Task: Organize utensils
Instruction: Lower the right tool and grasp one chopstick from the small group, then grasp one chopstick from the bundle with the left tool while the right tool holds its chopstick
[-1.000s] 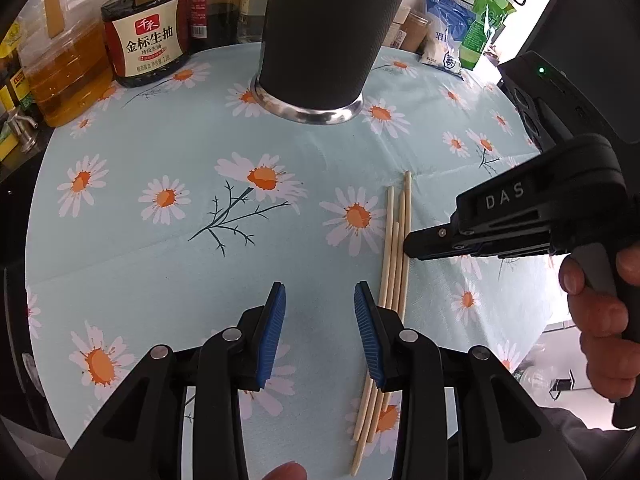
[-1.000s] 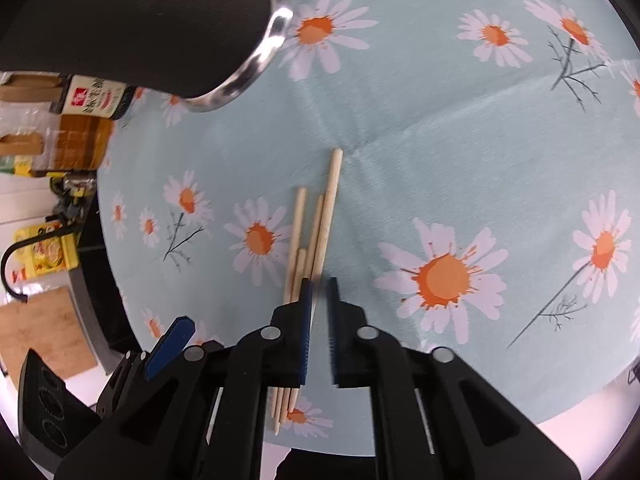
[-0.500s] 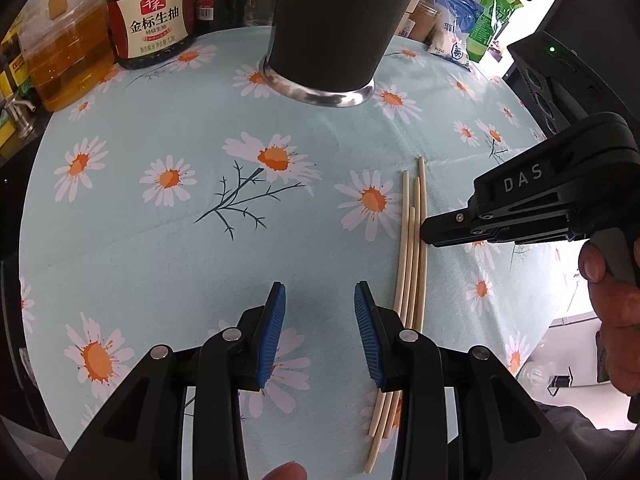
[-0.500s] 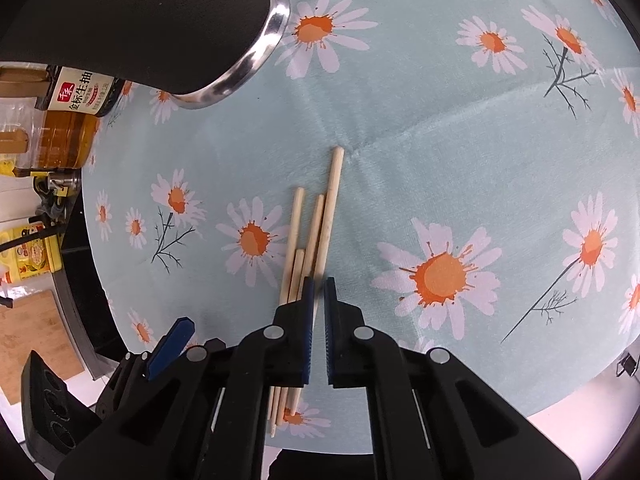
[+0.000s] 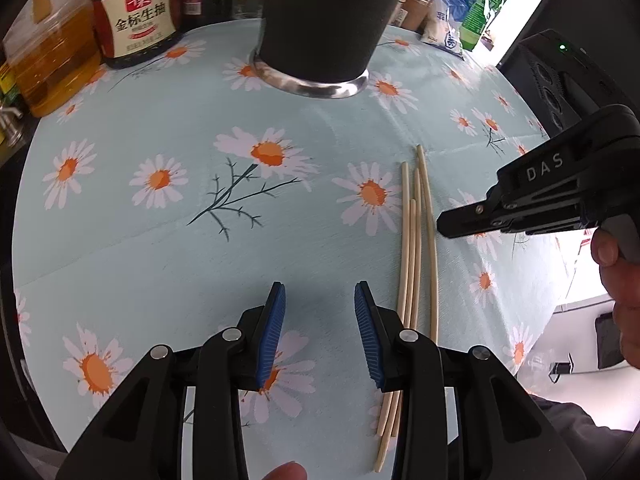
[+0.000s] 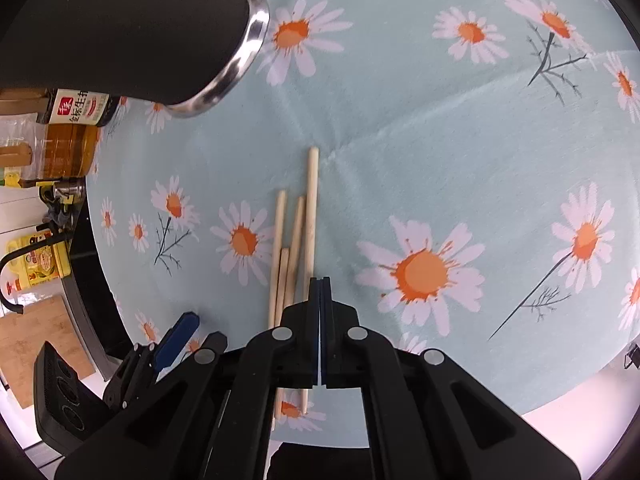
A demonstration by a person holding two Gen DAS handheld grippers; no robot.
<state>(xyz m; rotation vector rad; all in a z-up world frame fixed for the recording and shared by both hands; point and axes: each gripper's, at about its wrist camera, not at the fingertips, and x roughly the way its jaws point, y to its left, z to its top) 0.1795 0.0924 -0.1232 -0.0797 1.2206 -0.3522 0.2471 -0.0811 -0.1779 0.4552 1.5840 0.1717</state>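
Pressed fully together now, right gripper (image 6: 320, 280), from a narrow gap a second ago; whether a stick is pinched cannot be told. Sits over the rightmost of four wooden chopsticks (image 6: 298, 236), lying side by side at centre frame on the daisy tablecloth (image 6: 440, 140). Left gripper (image 5: 320, 300) unchanged, spread partway over bare cloth, just left of the chopsticks (image 5: 416, 240). Black cylindrical holder (image 5: 332, 20) upper centre, open cloth between. Soy sauce bottle (image 5: 136, 16) upper left.

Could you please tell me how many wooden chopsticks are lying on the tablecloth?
4 pale wooden chopsticks lie side by side on the daisy-print tablecloth, just ahead of the black holder: three bunched together, the longest on the right. None seems hidden.
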